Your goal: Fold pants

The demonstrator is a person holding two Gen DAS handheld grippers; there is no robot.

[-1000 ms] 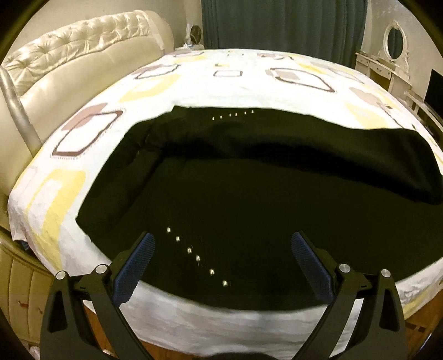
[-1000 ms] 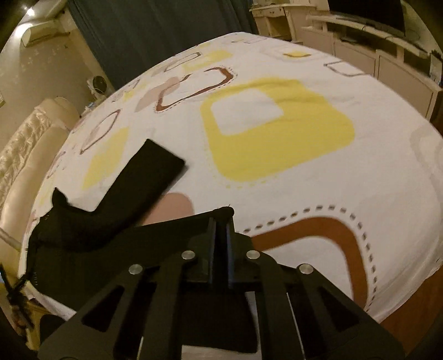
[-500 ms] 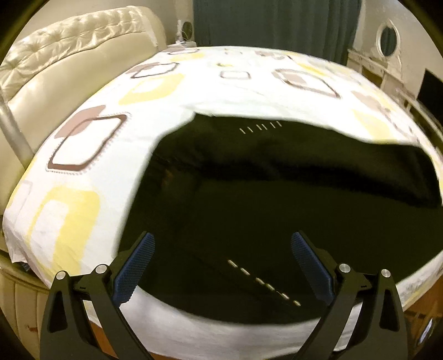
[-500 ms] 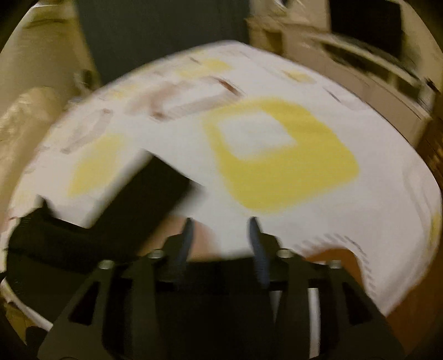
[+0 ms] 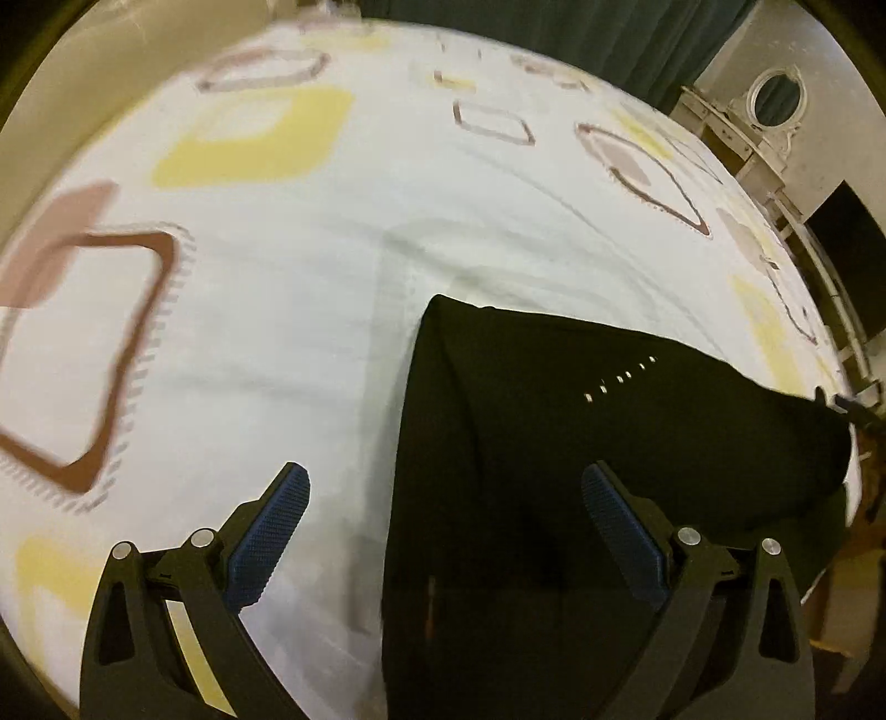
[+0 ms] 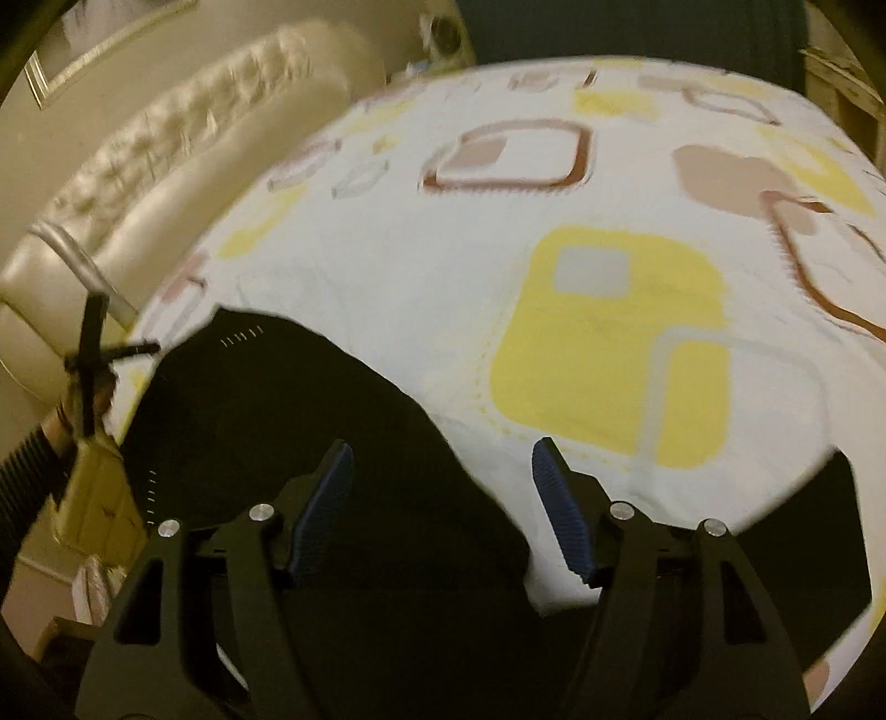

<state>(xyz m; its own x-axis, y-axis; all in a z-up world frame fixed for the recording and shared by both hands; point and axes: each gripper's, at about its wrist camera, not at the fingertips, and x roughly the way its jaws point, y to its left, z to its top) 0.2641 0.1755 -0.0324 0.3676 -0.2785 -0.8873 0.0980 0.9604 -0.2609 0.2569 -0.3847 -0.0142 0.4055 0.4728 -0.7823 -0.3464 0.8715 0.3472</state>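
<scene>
Black pants [image 5: 609, 443] lie folded on the patterned bed sheet [image 5: 332, 277], a short row of small white marks on top. My left gripper [image 5: 443, 487] hovers open over the pants' left edge, with nothing between its blue pads [image 5: 266, 531]. In the right wrist view the pants [image 6: 266, 415] fill the lower left. My right gripper [image 6: 443, 459] hangs above their right border; its jaws are opening and the pads [image 6: 559, 509] press on nothing. A hand with a dark tool [image 6: 88, 354] shows at the left edge.
A cream tufted headboard [image 6: 166, 166] runs along the bed's far left side. A dark curtain [image 5: 554, 33] hangs behind the bed, and a white dressing table with an oval mirror [image 5: 775, 99] stands at the right. The bed's near edge lies just below both grippers.
My right gripper, shut on black fabric a second ago, has let go, opened and swung towards the headboard side. My left gripper has moved left, so the pants now sit to the right.
</scene>
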